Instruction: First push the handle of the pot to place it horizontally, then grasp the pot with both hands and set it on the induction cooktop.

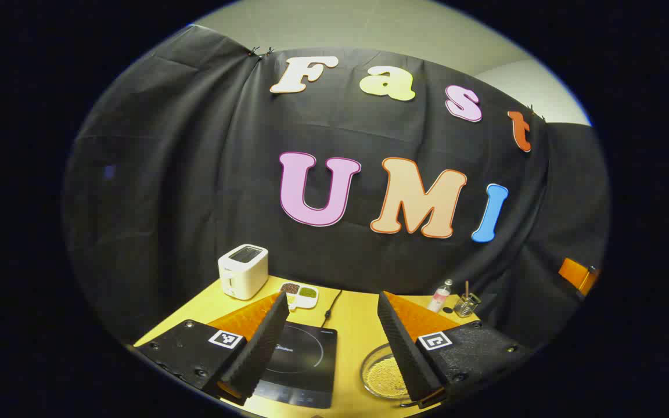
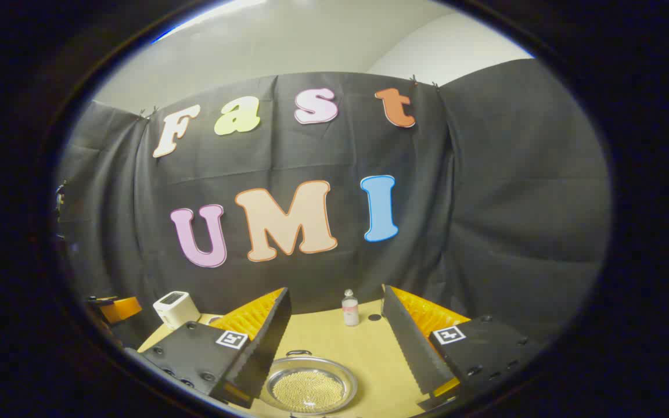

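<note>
Hovering with jaws wide apart and holding nothing, the left gripper (image 1: 328, 342) and right gripper (image 2: 334, 342) are waiting above the pot (image 2: 311, 388), which is sitting just beside the cooktop (image 1: 299, 363); its handle (image 2: 298, 352) probably needs a gentle sideways push first.

Glass pot (image 2: 309, 385) w/ yellow grains – right of black cooktop (image 1: 299, 363)

Yellow table (image 1: 352, 325), black induction cooktop (image 1: 302, 363) with thin white ring marking, clear glass pot (image 2: 311, 386) holding pale yellow beads, white toaster (image 1: 243, 271), white divided dish (image 1: 299, 295) with brown and green fillings, black cloth wall (image 1: 195, 174).
</note>
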`<control>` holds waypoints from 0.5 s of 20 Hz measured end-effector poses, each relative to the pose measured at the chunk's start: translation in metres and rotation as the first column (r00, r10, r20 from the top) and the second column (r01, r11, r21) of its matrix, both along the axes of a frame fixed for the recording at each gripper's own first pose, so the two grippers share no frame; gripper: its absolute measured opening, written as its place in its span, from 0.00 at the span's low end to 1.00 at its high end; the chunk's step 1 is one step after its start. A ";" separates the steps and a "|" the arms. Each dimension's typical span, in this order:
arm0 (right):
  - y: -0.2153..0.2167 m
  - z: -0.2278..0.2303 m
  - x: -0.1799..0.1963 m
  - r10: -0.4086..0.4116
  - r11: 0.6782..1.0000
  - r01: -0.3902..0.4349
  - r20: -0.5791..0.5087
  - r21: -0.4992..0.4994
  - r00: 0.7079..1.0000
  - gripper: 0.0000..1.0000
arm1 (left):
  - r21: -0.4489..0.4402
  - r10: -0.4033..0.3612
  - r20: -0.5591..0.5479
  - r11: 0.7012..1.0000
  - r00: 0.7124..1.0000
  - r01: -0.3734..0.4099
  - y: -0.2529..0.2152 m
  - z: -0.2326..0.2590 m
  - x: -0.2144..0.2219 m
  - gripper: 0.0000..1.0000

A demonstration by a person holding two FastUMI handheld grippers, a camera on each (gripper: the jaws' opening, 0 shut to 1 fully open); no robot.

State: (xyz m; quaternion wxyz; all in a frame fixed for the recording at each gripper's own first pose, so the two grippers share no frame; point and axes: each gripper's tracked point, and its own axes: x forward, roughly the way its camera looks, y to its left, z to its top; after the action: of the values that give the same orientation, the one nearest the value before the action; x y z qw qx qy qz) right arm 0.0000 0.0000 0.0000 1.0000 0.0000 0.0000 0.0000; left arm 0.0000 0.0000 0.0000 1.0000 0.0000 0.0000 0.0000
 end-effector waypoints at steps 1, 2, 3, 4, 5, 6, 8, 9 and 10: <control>0.004 0.000 -0.002 0.003 1.000 -0.003 0.002 0.002 1.000 0.92 | 0.013 0.005 0.015 1.000 1.000 -0.005 0.004 0.004 -0.001 0.94; 0.007 0.000 -0.002 0.008 1.000 -0.008 0.003 0.003 1.000 0.92 | 0.026 0.007 0.032 1.000 0.999 -0.008 0.007 0.007 -0.002 0.94; 0.010 -0.001 -0.003 0.010 1.000 -0.010 0.002 0.003 1.000 0.92 | 0.036 0.009 0.043 0.999 0.999 -0.011 0.009 0.010 -0.003 0.94; 0.011 -0.003 -0.004 0.011 1.000 -0.011 -0.001 0.000 1.000 0.95 | 0.043 0.009 0.049 0.999 0.999 -0.011 0.011 0.010 -0.005 0.94; 0.012 -0.006 -0.004 0.012 1.000 -0.012 -0.007 -0.003 1.000 0.99 | 0.047 0.008 0.050 0.999 0.999 -0.010 0.012 0.010 -0.006 0.94; 0.013 -0.008 -0.006 0.012 1.000 -0.012 -0.013 -0.003 1.000 0.92 | 0.051 0.008 0.050 0.999 0.999 -0.010 0.012 0.009 -0.006 0.94; 0.015 -0.010 -0.008 0.016 1.000 -0.016 -0.026 -0.002 1.000 0.92 | 0.062 0.013 0.057 0.998 0.998 -0.017 0.014 0.010 -0.006 0.89; 0.016 -0.012 -0.009 0.016 1.000 -0.016 -0.031 -0.001 0.999 0.91 | 0.065 0.010 0.062 0.998 0.998 -0.014 0.013 0.012 -0.006 0.89; 0.016 -0.013 -0.010 0.017 1.000 -0.017 -0.036 -0.001 0.999 0.91 | 0.067 0.006 0.062 0.998 0.998 -0.011 0.012 0.011 -0.007 0.89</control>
State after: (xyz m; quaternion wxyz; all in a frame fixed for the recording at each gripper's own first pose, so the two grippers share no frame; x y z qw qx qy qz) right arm -0.0095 0.0157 -0.0133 0.9998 -0.0005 0.0181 0.0084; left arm -0.0065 0.0121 0.0106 0.9989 0.0336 -0.0311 0.0042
